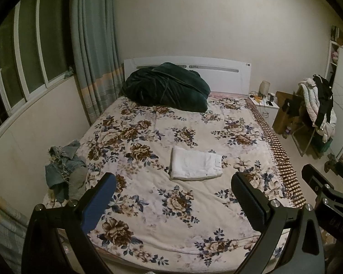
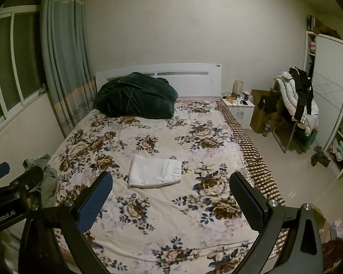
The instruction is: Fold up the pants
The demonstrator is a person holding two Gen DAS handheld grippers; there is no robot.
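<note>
Lying folded on the bed (image 1: 148, 217), white pants (image 1: 195, 165) run left-right, waistband right; both grippers (image 1: 173, 203) (image 2: 171, 202) gape apart.

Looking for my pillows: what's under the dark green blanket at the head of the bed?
Only the floral bedspread shows around the green blanket. Whatever lies beneath the heap is covered.

White pants (image 1: 195, 165) look like matt, smooth cloth on the bed's soft floral bedspread (image 1: 148, 205); beside it, frayed denim (image 1: 65, 166); headboard (image 1: 217, 73) glossy white.
</note>
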